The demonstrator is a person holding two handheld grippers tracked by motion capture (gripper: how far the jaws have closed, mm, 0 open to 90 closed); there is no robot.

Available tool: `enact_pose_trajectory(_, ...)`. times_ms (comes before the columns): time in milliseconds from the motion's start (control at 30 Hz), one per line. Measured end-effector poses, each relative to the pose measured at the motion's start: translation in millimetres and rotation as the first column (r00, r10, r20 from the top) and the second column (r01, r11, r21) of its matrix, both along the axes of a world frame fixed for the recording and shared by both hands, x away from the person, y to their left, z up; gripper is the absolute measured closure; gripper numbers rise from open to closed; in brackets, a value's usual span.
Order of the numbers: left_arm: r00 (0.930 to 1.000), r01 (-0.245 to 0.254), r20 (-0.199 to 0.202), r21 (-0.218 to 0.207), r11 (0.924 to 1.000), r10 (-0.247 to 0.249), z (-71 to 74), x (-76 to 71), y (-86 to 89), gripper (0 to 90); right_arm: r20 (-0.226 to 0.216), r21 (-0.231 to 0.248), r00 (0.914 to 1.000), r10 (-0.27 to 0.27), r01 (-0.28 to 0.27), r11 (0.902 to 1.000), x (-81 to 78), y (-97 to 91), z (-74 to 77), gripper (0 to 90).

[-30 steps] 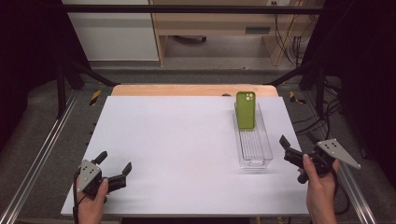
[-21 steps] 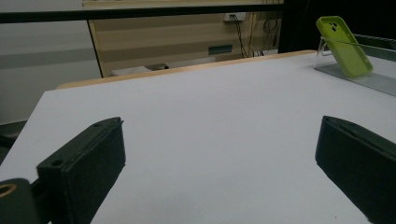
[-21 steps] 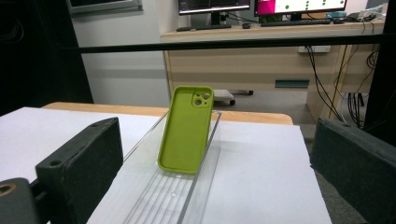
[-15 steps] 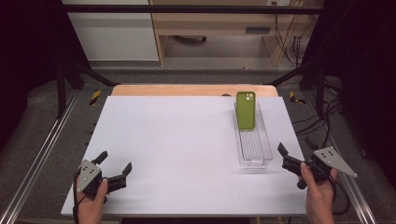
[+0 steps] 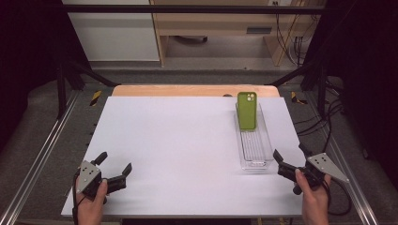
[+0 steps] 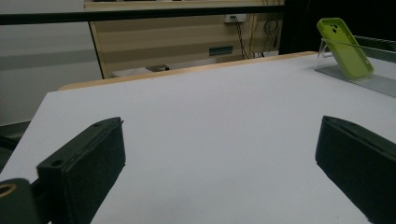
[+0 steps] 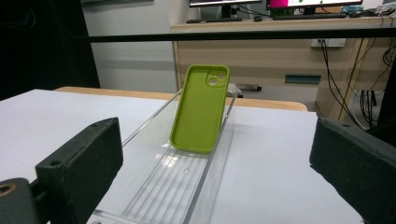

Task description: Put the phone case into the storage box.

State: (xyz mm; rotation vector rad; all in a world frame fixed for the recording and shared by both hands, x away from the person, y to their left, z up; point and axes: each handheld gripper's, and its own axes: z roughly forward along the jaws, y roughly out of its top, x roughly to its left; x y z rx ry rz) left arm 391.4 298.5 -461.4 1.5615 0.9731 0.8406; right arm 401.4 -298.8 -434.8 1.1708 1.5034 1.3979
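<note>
Just ahead of the right hand-held gripper (image 5: pixel 290 159), we see a clear tray (image 5: pixel 263 140) lying lengthwise on the white surface (image 5: pixel 178 140), its near end close to the gripper's tips but apart from them. At the tray's far end a green phone case (image 5: pixel 247 110) leans tilted, its lower edge resting on the tray floor and its camera cut-out uppermost. In the right gripper view the case (image 7: pixel 201 108) sits straight ahead between the two black jaws, which stand spread wide with nothing between them. We hold the left hand-held gripper (image 5: pixel 114 164) low over the surface near its front corner, well apart from the tray, its jaws likewise spread and empty. From the left gripper view the case (image 6: pixel 344 46) lies far off, ahead and to the right.
</note>
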Motion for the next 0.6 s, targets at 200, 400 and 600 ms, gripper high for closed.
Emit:
enact_pose_trajectory(200,0.9998,0.017,-0.002,0.002,0.9998,-0.017,-0.5,0.3,-0.5,1.1,-0.007,0.003,0.9998,0.018,-0.018,0.9998,0.2,6.0,-6.9,3.2)
enact_pose_trajectory(400,0.9995,0.032,0.000,0.011,0.9994,-0.032,-0.6,0.0,-1.9,1.4,-0.015,-0.009,0.9990,0.041,-0.041,0.9991,1.5,14.9,-13.8,3.3)
enact_pose_trajectory(600,0.9994,0.036,-0.001,0.009,0.9993,-0.036,-0.7,0.0,-2.0,1.5,0.003,-0.033,0.9975,0.071,-0.071,0.9969,3.2,23.9,-16.7,3.2)
